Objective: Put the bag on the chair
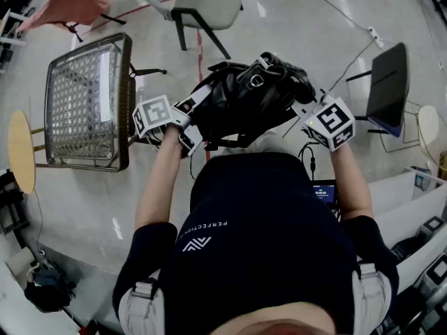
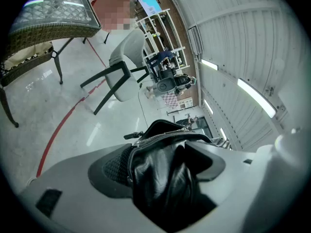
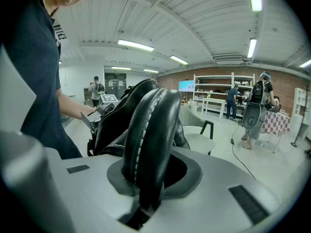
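Observation:
A black leather bag (image 1: 244,100) hangs in the air in front of the person, held between both grippers. My left gripper (image 1: 194,121) grips the bag's left side; in the left gripper view the wrinkled leather and zipper (image 2: 160,144) fill the gap between the wide-set jaws. My right gripper (image 1: 302,107) is shut on the bag's thick stitched handle (image 3: 148,125), which rises between its jaws. A white chair with dark legs (image 1: 202,2) stands on the floor beyond the bag, and it also shows in the left gripper view (image 2: 127,67).
A wicker-framed glass-top table (image 1: 87,103) stands to the left, close to my left gripper. A round wooden table (image 1: 21,152) is further left, a black chair (image 1: 387,86) to the right, and a pink chair (image 1: 70,2) at top left. People stand by shelves (image 3: 228,101).

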